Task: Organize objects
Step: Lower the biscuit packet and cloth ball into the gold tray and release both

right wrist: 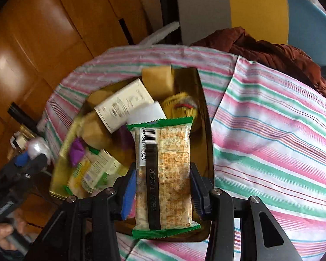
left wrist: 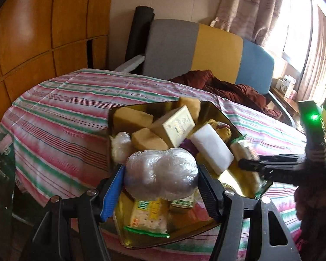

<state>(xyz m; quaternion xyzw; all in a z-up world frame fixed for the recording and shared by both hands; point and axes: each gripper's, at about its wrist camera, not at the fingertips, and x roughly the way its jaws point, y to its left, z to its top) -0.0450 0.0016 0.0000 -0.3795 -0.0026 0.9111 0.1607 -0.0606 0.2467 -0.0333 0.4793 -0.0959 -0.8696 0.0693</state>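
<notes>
**Both grippers loaded over the gold tray**

Your right gripper (right wrist: 162,190) is clamped on a cracker packet (right wrist: 164,174), pads on its two long sides, so the long axis runs straight ahead along the fingers. The packet hangs over the near right part of the gold tray (right wrist: 204,117), which sits on the striped cloth (right wrist: 271,130). Your left gripper (left wrist: 160,187) is clamped on a plastic-wrapped bundle (left wrist: 162,171), also over the tray's near end; what's inside the wrap is hard to tell, probably something soft and white.

The tray is crowded: yellow sponges (left wrist: 133,117), a cream box (left wrist: 178,127) and a white block (left wrist: 212,152) fill the far and middle parts, with another cracker packet (left wrist: 148,217) directly beneath the bundle.

The key relation for your next move: the right side of the tray floor under your packet looks barest, so the right hand is nearer to free space. Lower it lengthwise along that wall. The left bundle has only clutter below.
</notes>
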